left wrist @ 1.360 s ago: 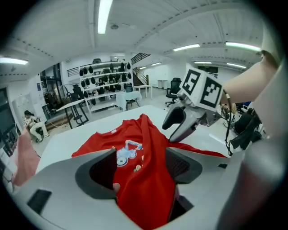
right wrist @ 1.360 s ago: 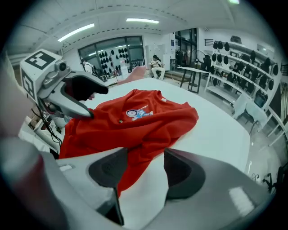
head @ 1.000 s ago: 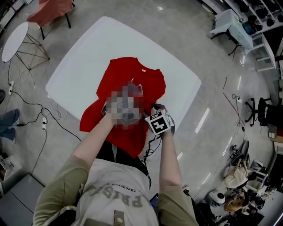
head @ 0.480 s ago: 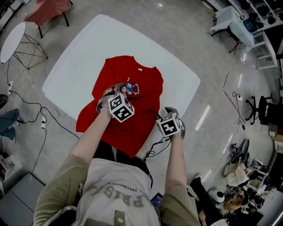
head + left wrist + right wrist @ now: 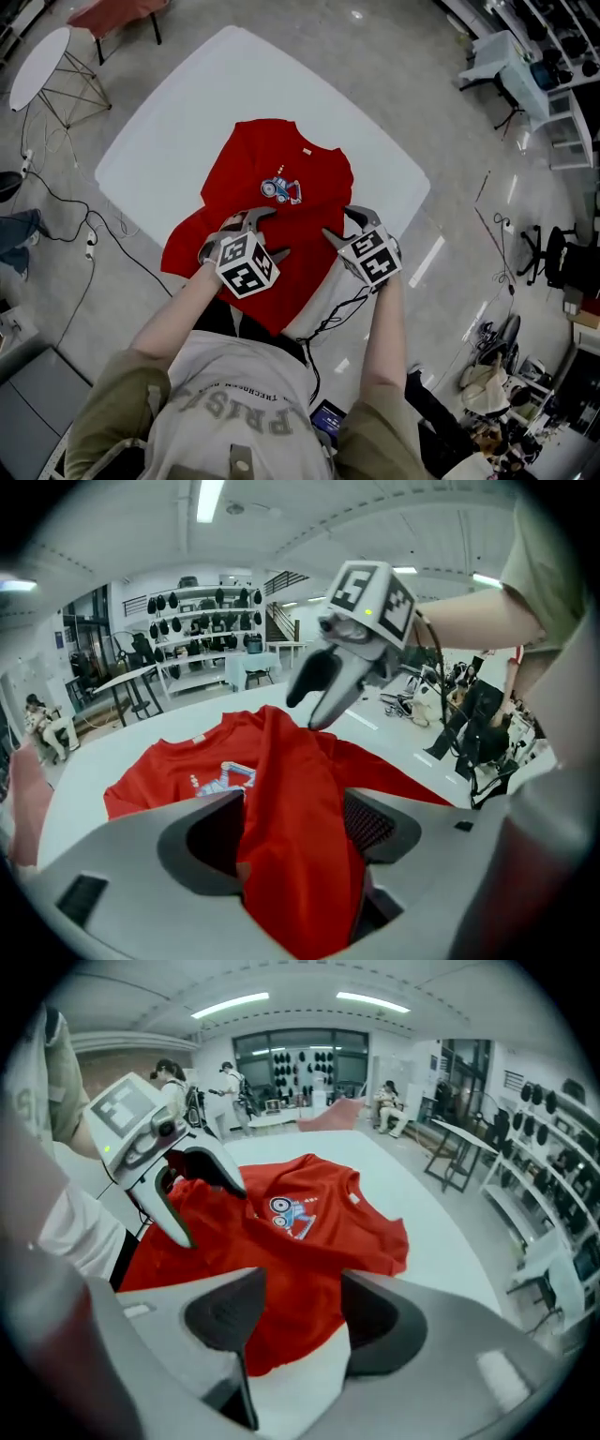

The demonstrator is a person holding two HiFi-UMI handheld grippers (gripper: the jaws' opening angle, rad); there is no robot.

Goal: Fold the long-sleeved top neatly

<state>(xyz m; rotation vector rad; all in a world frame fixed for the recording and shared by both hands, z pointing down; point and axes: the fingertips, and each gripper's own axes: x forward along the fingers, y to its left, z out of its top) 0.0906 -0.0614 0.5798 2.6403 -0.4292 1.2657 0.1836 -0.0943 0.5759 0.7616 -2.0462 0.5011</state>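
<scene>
A red long-sleeved top (image 5: 281, 155) with a small printed picture (image 5: 281, 188) lies spread on the white table (image 5: 187, 103), neck at the far side. Its near part hangs over the table's edge by my body. My left gripper (image 5: 274, 232) is over the near left part; in the left gripper view a raised ridge of the red cloth (image 5: 291, 789) fills the space between its jaws, which are shut on it. My right gripper (image 5: 339, 223) is at the top's near right side. Its jaws stand apart, and the cloth's edge (image 5: 291, 1326) lies flat below them on the table.
A small round white side table (image 5: 37, 70) and a red-covered chair (image 5: 122, 14) stand beyond the far left corner. Cables (image 5: 84, 234) trail on the floor at left. Desks and shelves (image 5: 525, 66) are at the far right. People sit and stand in the room's background (image 5: 389, 1105).
Both grippers have drawn back from the middle of the top toward the near edge, the left one most. The printed picture is uncovered now. The right gripper has shifted to the right.
</scene>
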